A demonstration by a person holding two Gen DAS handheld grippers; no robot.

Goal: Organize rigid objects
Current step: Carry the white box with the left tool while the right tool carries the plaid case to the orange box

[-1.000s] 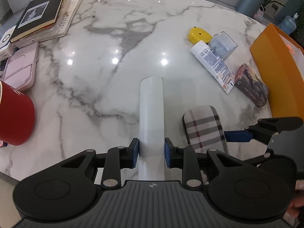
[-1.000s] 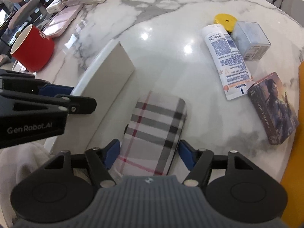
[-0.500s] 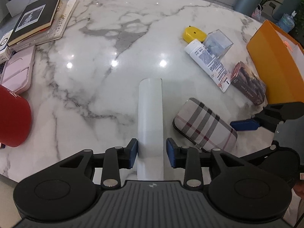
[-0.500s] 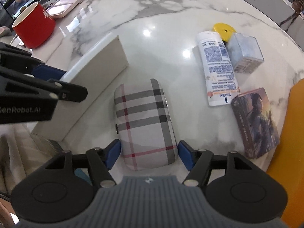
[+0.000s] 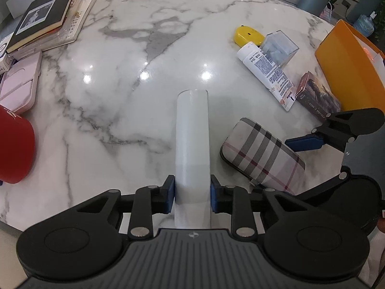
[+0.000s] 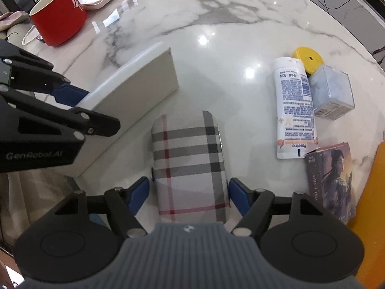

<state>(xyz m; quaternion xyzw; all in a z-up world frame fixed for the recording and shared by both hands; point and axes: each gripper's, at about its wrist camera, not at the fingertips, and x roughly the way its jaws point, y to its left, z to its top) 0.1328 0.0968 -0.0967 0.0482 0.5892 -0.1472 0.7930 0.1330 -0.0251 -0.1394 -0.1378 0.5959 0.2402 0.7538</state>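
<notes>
Left gripper (image 5: 192,193): narrow, blue pads pressed against both long sides of the white box (image 5: 192,142), which stands on edge and runs toward 12 o'clock over the marble table (image 5: 115,91).
Right gripper (image 6: 189,192): wide; its pads flank the near end of the plaid case (image 6: 190,166), with a small gap on each side, so it is not clamped.
Plaid case: flat on the table, just at 3 o'clock of the white box in the left wrist view, apart from it.
Lotion tube (image 6: 294,110): lying flat at 1 o'clock of the plaid case, cap end away.
Yellow disc (image 6: 308,57): at the tube's far end, touching or nearly so; cannot tell which.
Clear cube (image 6: 330,95): just beside the tube, at its 3 o'clock.
Card box (image 6: 333,180): at the tube's near end, close to the orange bin (image 5: 349,72).
Red mug (image 6: 59,16): at 10 o'clock, well apart from the case.
Pink case (image 5: 19,84): at 9 o'clock near the table edge.
Books (image 5: 45,16): stacked at 10 o'clock, far corner.
</notes>
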